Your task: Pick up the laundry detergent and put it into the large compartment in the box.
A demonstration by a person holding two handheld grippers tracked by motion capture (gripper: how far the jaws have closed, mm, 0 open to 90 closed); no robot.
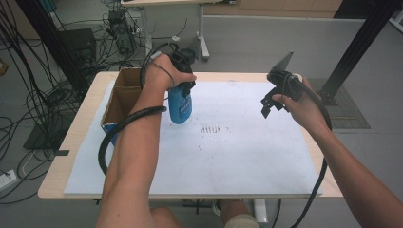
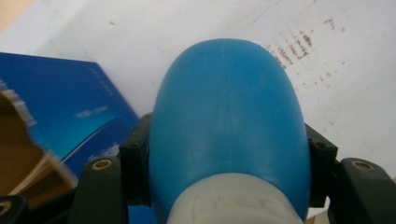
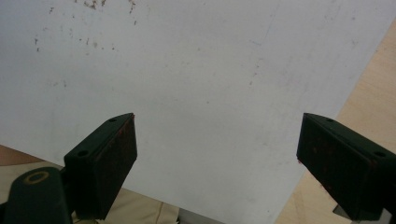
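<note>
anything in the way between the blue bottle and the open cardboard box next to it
Nothing visible. The left gripper holds the blue bottle clear of the white sheet, just beside the cardboard box. Its near wall is the only thing to clear.

The bottle (image 1: 181, 105) is bright blue with a pale grey-white neck band, clasped by the black left hand-held gripper (image 1: 184, 88). The box (image 1: 119, 97) beside the bottle is plain brown cardboard inside, with a deep blue outer face carrying faint white print. The sheet (image 1: 228, 152) under the bottle is white, flecked with rows of small reddish-brown marks just right of the bottle. The worktop (image 1: 76, 137) around the sheet is pale wood. The right hand-held gripper (image 1: 270, 103) is black, its pads (image 3: 119, 158) smudged reddish.
</note>
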